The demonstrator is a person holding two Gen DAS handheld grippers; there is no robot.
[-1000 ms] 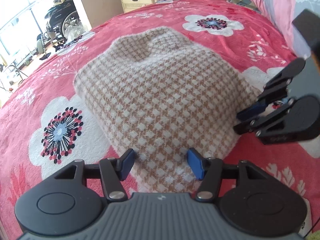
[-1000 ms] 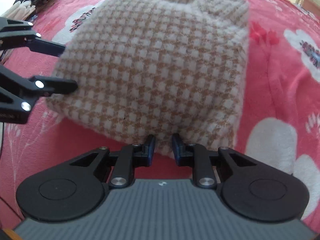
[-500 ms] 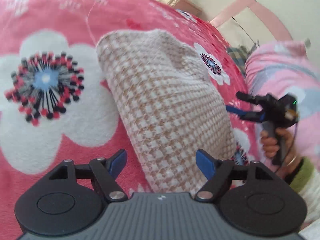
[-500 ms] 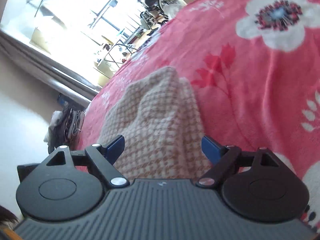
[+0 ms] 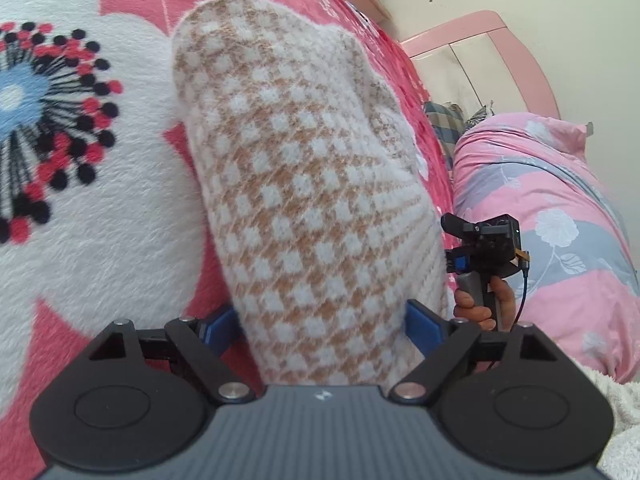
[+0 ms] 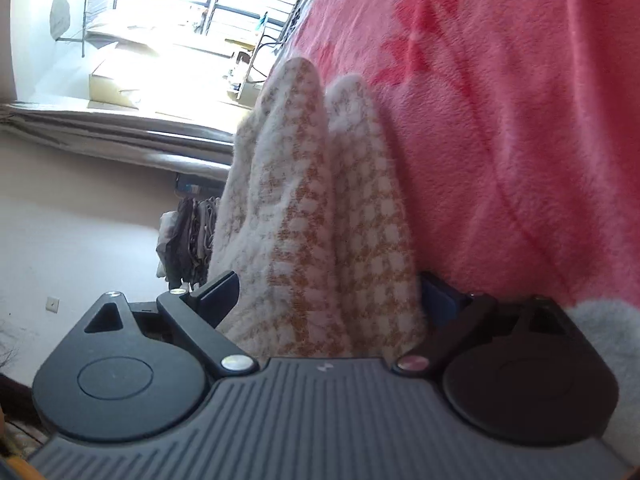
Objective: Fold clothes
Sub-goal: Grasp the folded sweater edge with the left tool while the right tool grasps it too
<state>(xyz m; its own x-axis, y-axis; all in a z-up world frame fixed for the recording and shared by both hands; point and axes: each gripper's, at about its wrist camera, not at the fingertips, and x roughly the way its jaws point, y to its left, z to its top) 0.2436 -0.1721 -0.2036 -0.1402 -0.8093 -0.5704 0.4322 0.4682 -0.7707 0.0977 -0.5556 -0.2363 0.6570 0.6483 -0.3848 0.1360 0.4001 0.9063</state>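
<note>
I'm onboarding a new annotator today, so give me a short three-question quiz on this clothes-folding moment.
1. True or false: the checked sweater lies between the blue pads of the left tool.
2. What does the sweater rest on? A) a bare wooden table B) a pink flowered blanket C) a grey carpet
3. Fill in: in the left wrist view, the right tool is gripped by its handle in a person's ____.

Key: 1 true; 2 B; 3 hand. In the right wrist view the folded sweater also sits between the right tool's pads, and both tools' jaws are opening.
</note>
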